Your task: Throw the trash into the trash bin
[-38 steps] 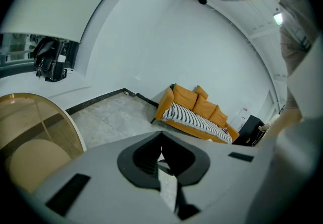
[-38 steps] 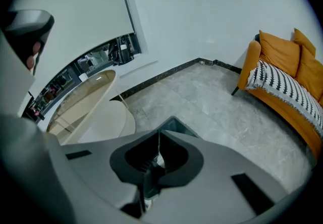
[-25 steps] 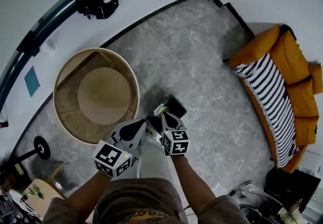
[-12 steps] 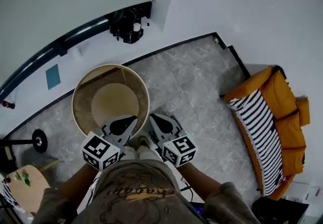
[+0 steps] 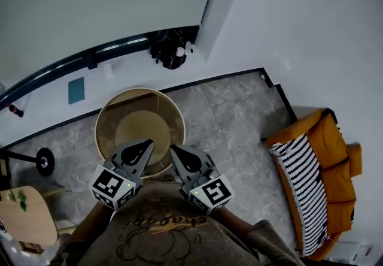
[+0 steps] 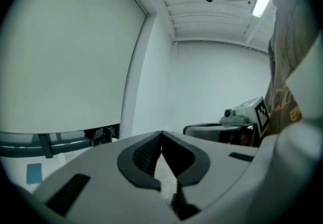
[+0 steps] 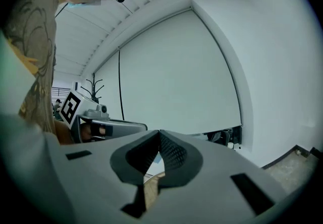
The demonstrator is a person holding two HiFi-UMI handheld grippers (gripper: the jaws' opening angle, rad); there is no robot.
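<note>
No trash and no trash bin show in any view now. In the head view both grippers are held side by side in front of the person's chest, pointing forward and about level. My left gripper [image 5: 145, 144] is shut with nothing between its tips, which meet in the left gripper view [image 6: 161, 132]. My right gripper [image 5: 173, 150] is shut and empty too, its tips touching in the right gripper view [image 7: 159, 131]. Each gripper's camera sees the other gripper's marker cube [image 6: 262, 113] [image 7: 70, 106] beside it. Both gripper tips overlap the near rim of a round wooden table [image 5: 108, 116].
The round table has a lower shelf and stands on grey stone floor [image 5: 233, 115]. An orange sofa with a striped throw [image 5: 323, 163] is at the right. Dark equipment [image 5: 170, 49] sits at the wall, a black stand base [image 5: 43, 162] and a small wooden table [image 5: 21, 220] at the left.
Both grippers rose from low over a dark bin on the floor to chest height. The bin passed out of sight under the person's body, and more of the wall came into view.
</note>
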